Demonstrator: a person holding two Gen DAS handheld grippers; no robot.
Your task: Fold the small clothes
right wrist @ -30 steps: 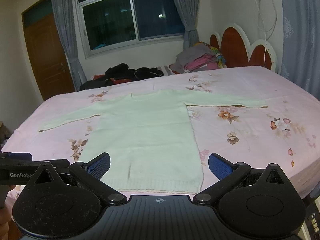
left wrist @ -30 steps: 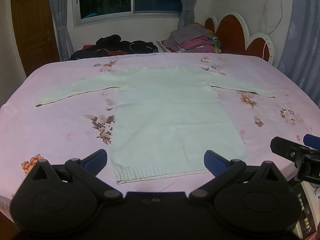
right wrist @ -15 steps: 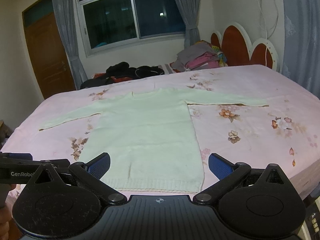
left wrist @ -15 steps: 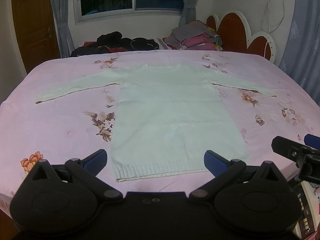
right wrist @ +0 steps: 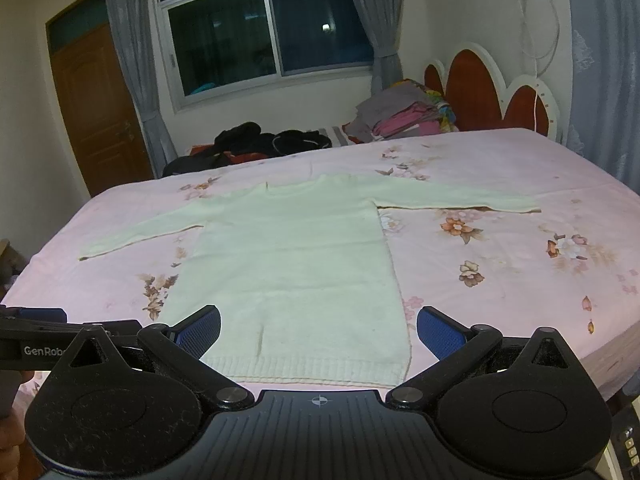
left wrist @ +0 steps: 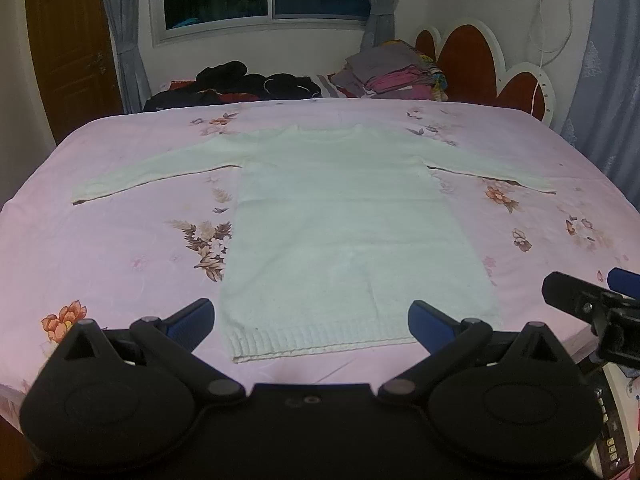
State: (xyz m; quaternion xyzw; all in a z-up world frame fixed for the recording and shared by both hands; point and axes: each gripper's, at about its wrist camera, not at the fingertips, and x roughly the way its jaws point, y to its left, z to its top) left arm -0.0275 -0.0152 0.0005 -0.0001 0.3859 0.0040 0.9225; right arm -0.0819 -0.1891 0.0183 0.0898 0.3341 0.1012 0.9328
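Bedroom, artificial light. Bed with pink floral sheet. Headboard red with white scalloped edge, at far right. Window dark, ceiling lamp reflected in the glass; grey curtains either side. Brown wooden door at left. White walls; cable hangs from a wall socket.

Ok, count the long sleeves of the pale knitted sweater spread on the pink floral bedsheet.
2. Left sleeve lies stretched toward the bed's left edge; right sleeve lies stretched toward the right edge. Both are flat and unfolded, nothing hidden.
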